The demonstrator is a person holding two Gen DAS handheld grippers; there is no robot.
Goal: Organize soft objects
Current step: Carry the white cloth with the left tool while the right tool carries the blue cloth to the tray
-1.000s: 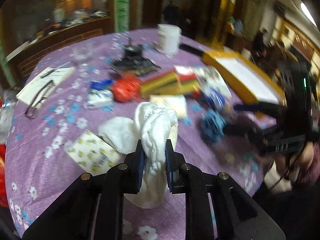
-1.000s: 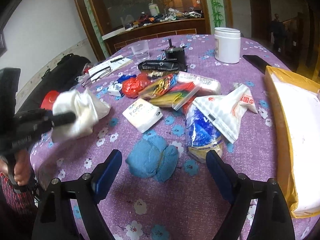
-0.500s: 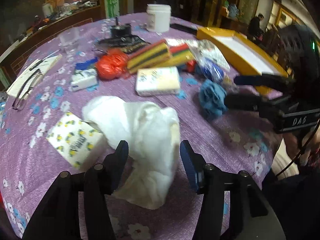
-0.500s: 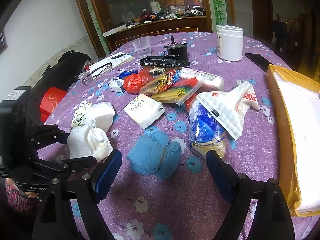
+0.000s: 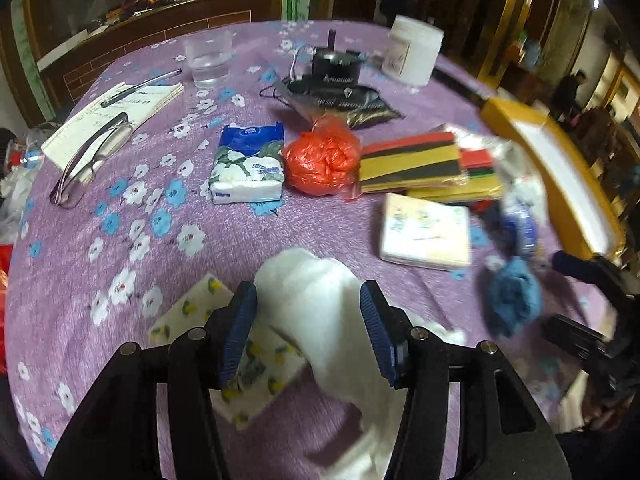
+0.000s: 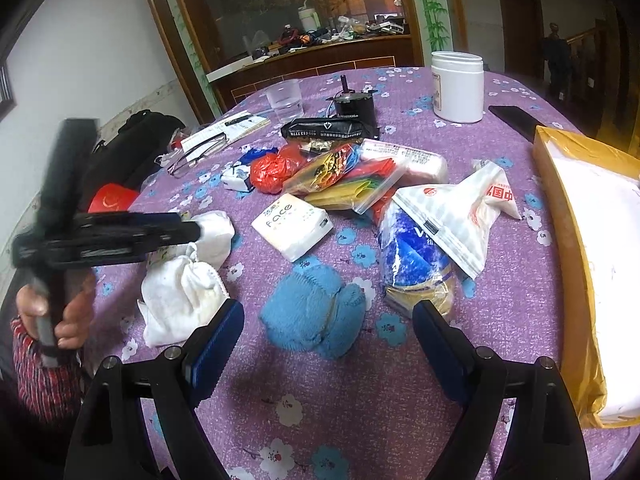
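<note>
White cloth (image 5: 316,304) released (tabletop), jaws apart

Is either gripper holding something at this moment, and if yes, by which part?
Nothing is held. The left gripper is open around the white cloth, which lies on the table. The right gripper is open above the blue cloth.

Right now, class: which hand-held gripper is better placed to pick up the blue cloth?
Right. The right hand-held gripper is open with the blue cloth just ahead; the left one straddles the white cloth.
</note>
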